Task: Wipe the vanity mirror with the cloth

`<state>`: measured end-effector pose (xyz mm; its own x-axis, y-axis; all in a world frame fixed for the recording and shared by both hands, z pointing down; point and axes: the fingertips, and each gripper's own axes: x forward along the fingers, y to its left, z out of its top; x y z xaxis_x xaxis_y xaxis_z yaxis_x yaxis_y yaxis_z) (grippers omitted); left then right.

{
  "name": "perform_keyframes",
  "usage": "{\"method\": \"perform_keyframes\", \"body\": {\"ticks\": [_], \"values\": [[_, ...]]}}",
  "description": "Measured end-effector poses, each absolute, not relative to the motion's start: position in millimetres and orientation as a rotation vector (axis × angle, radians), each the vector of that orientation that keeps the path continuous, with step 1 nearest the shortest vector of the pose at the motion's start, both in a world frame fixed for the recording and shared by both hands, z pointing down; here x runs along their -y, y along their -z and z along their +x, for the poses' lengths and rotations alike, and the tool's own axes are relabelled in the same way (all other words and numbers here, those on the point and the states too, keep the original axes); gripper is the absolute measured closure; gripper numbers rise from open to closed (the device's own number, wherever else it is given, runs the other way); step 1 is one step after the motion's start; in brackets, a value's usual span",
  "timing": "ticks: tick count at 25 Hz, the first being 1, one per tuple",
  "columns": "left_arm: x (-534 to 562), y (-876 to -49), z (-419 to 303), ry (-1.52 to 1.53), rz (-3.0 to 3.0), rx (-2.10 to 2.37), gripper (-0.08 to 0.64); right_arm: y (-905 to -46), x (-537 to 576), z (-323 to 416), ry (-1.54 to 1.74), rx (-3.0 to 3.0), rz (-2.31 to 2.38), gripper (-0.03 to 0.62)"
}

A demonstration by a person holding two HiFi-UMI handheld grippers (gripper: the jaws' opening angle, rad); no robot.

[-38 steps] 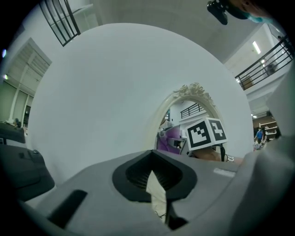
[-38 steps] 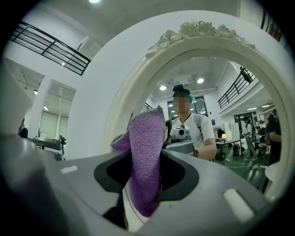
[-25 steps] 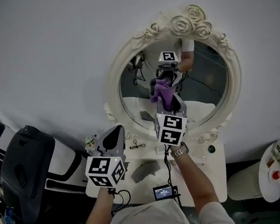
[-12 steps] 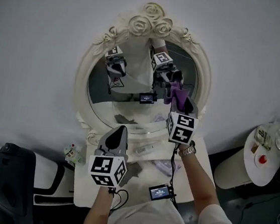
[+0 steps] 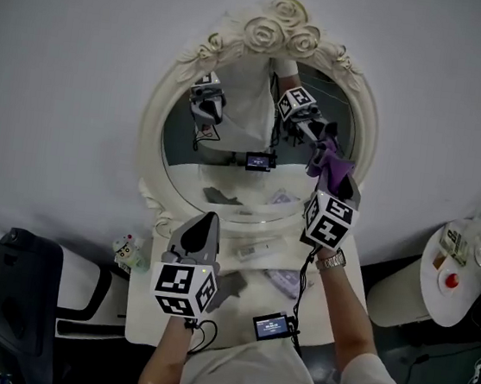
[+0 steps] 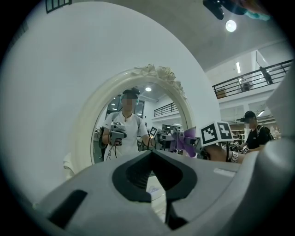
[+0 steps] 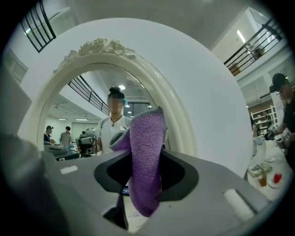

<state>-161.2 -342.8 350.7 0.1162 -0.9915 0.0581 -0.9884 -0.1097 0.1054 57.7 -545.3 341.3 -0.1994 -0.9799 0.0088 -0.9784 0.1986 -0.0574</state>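
1. Right gripper (image 7: pixel 145 171) is pinching the purple cloth (image 7: pixel 146 152), which stands up between its jaws and folds over above them.
2. From the head view we see this gripper (image 5: pixel 337 183) raised to the vanity mirror (image 5: pixel 228 155). The cloth (image 5: pixel 338 166) is at the glass just ahead of its tips and meets its own reflection, close to the frame on the gripper's right.
3. We find the left gripper (image 5: pixel 207 223) lower and off to the right gripper's left, over the white vanity table (image 5: pixel 145 318), well short of the glass.
4. Its jaws are pressed together with nothing between them.
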Motion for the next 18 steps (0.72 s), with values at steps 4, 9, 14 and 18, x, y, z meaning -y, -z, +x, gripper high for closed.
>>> {"method": "perform_keyframes", "body": {"ticks": [4,9,14,18], "values": [[330,-351,-182,0.040,2.202,2.071,0.557,-343,516,-17,-0.046,-2.573,-1.769,0.434],[303,-354,-211,0.027,2.111,2.171,0.557,-368,473,-125,-0.049,-2.816,-1.482,0.434],[272,-359,-248,0.032,1.976,2.279,0.557,-382,441,-208,-0.025,-2.949,-1.273,0.433],[249,-363,-272,0.033,1.887,2.340,0.557,-394,431,-249,0.056,-3.000,-1.208,0.433]]}}
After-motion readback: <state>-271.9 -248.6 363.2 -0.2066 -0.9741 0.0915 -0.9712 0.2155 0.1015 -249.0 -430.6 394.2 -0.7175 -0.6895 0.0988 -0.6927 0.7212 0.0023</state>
